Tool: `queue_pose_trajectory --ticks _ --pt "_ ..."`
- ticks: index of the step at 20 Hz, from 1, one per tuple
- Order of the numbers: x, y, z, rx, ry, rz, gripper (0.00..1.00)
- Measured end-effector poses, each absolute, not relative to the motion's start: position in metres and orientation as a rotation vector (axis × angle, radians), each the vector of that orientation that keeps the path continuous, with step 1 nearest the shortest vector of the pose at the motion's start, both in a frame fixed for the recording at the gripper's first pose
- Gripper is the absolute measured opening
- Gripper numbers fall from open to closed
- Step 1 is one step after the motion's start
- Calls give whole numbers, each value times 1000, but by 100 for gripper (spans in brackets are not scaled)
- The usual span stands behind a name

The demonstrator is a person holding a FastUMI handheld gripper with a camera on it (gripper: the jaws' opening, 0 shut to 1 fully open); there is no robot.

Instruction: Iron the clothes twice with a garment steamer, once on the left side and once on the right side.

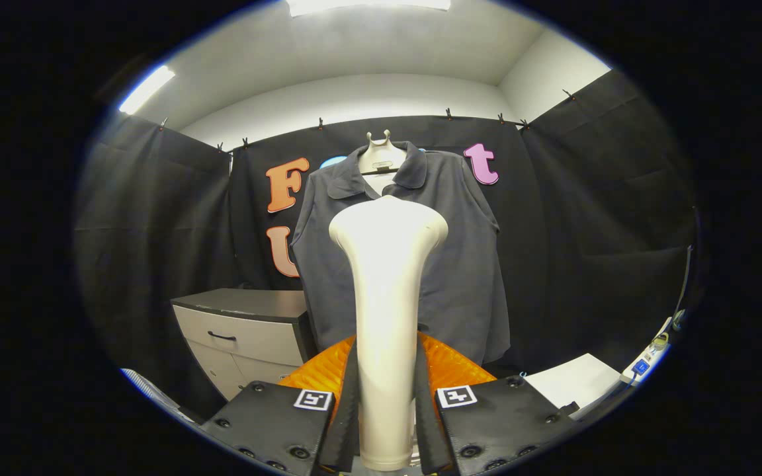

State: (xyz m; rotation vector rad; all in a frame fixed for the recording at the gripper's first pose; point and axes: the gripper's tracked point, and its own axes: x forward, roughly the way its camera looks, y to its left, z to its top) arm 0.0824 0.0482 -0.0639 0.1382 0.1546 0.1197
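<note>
While the gripper is raised toward the back of the booth, the handle of the garment steamer is seen pinched between its two fingers, one finger pressed against each side of the handle. The steamer is held upright, its narrow cream handle rising from between the fingers and widening into a flared head at the top. Behind the lower part of the handle, an orange ribbed surface is seen on both sides of it, just beyond the fingers.

Beyond the steamer head, a dark grey collared shirt is hung on a pale hanger against the black cloth wall. The front of the shirt is faced toward the gripper, and the steamer head is lined up with the middle of its chest, just below the collar opening. Whether the head is touching the cloth or held apart from it cannot be told from this angle.

To the left of the shirt and lower down, a cabinet with a dark top and pale drawer fronts is placed against the wall; a dark handle is seen on its upper drawer. To the right, low down, a white flat surface is seen, and beside it a white power strip with cables leading up the wall
</note>
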Motion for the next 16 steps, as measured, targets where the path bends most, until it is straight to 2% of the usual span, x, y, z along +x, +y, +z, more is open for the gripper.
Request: queue_pose_trajectory --ticks 16 --pt "75 49 -39 143 94 133 44"
